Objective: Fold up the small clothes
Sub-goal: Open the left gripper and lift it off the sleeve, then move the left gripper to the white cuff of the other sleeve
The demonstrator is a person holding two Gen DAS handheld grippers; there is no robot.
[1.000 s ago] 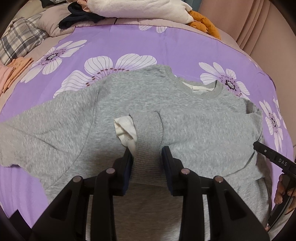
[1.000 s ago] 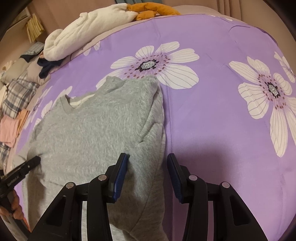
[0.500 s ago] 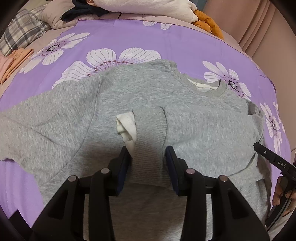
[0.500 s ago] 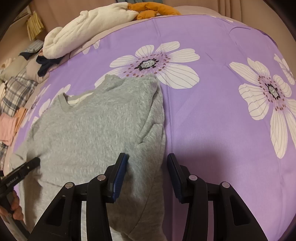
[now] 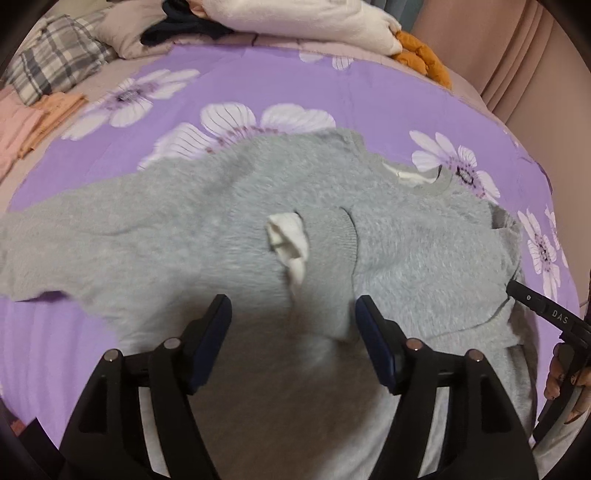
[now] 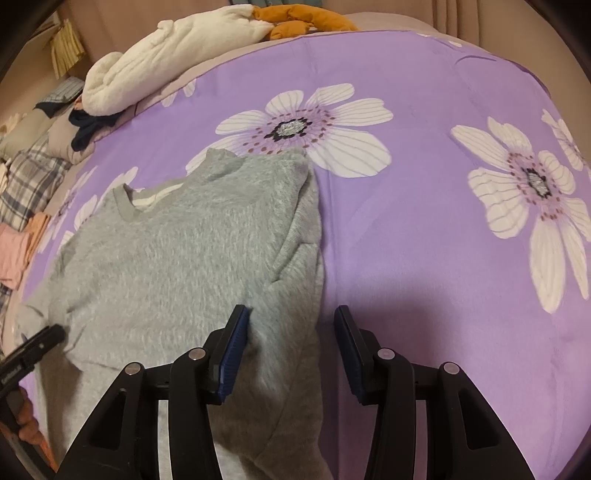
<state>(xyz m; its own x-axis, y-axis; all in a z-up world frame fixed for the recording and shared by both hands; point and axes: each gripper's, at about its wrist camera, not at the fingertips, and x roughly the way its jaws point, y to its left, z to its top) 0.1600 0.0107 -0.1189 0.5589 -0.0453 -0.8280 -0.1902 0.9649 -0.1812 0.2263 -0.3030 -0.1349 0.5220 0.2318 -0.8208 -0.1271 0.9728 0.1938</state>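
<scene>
Since a second ago my left gripper (image 5: pixel 293 332) has let go of the folded-in sleeve (image 5: pixel 328 266): its jaws, then pinched against the cuff, now stand clear on either side of it and are opening further, with the sleeve lying loose between them. My right gripper (image 6: pixel 291 343) sits where it was, its jaws easing apart; the left pad touches the edge of the sweater (image 6: pixel 177 258), the right pad stands off over the bedspread (image 6: pixel 424 229), so nothing is pinched.

The left view gives me what the right cannot: the grey sweater spread flat, one sleeve trailing off to the left, the other folded across the chest with its white lining (image 5: pixel 290 240) showing at the cuff. It also catches the tip of the right gripper at the far right edge and the fingers (image 5: pixel 559 376) of the person's hand holding it. The right view shows only the sweater's folded side edge running up from between my jaws to the shoulder, with the neckline off to the left, and open purple flowered bedspread to the right.

No containers here. Beyond the sweater, at the head of the bed, lie a cream blanket (image 6: pixel 166 70), something orange (image 6: pixel 299 22), and plaid cloth (image 5: pixel 55 70) to the left.
</scene>
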